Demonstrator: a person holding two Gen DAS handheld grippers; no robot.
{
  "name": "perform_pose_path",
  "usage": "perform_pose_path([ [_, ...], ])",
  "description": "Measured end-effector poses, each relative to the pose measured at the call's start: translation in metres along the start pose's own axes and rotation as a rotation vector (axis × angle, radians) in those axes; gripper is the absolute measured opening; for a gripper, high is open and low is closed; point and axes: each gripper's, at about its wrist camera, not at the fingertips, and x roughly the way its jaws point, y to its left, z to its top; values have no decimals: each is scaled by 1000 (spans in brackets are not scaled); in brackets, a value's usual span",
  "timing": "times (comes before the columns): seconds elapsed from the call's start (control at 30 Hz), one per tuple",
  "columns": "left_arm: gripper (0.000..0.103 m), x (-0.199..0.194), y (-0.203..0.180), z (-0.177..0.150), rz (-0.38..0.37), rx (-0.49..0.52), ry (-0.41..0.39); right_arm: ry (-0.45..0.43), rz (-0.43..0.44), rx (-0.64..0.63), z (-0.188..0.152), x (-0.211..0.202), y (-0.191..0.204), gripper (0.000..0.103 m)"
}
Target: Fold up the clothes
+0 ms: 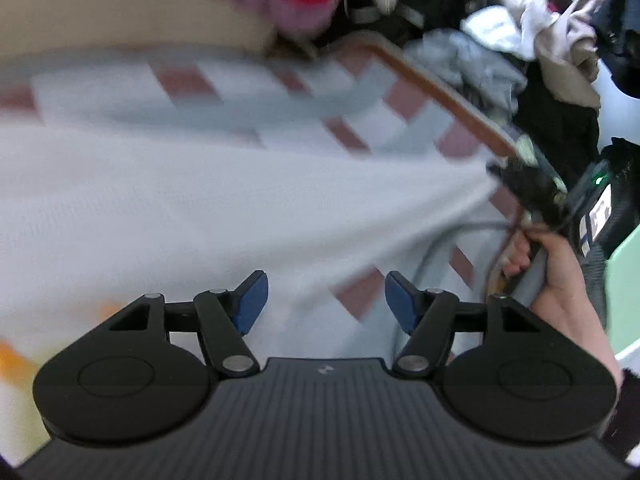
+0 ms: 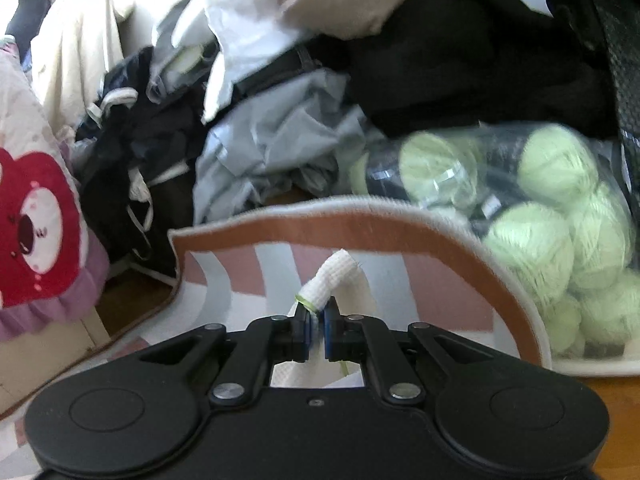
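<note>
White shirt point(image 1: 168, 208) is spread over the checkered rug point(image 1: 360, 80), stretched toward the rug's right edge. Left gripper point(image 1: 322, 306) hangs over it with jaws apart, nothing between them. Right gripper point(image 2: 318, 330) is pinched tight on a bunched bit of shirt near the rug's far edge, clothes pile point(image 2: 280, 140) behind.

A mat point(image 2: 360, 220) lies on the floor point(image 2: 132, 300); a garment point(image 1: 180, 208) is spread over the mat's near part, one corner of it reaching toward the mat's right edge, where the right gripper point(image 2: 318, 324) holds a fold of it between closed jaws; a heap of clothes point(image 2: 260, 140) lies just behind the mat's far edge; a bag of yarn balls point(image 2: 540, 220) sits at its far right corner, touching the edge; a cushion point(image 2: 36, 224) stands beside its left edge.
</note>
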Motion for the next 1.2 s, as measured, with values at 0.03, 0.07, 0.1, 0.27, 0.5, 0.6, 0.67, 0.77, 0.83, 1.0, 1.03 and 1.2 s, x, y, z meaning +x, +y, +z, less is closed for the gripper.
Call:
perform_pose_path([
  [0.03,69,-13,9,8,79,13,-39,11,-3,7,-1,2,-1,7],
  [0.07,76,-25,20,18,175,7,-71,19,-6,12,-2,3,-2,8],
  [0.1,78,-35,36,29,276,-24,-96,24,-8,11,-3,4,-2,8],
  [0.27,78,-66,120,77,618,-162,-150,46,-15,5,-8,9,1,8],
  [0.5,82,-41,175,102,614,-186,-47,63,-8,26,-9,11,-4,8],
  [0.6,7,-39,172,99,625,-123,-86,66,-7,32,-10,11,-6,8],
  [0.67,7,-58,158,99,681,-25,-222,54,-16,21,-9,10,-6,8],
  [0.77,7,-70,146,99,743,68,-316,43,-30,16,-9,9,-5,8],
  [0.83,9,-63,151,99,773,63,-287,38,-39,2,-10,8,-1,8],
  [1.0,42,-35,156,93,835,66,-176,21,-49,-40,-11,6,4,8],
  [1.03,56,-37,152,91,843,52,-186,25,-49,-31,-11,6,2,8],
  [1.2,70,-67,121,70,770,-47,-215,49,-28,-7,-12,9,-1,8],
])
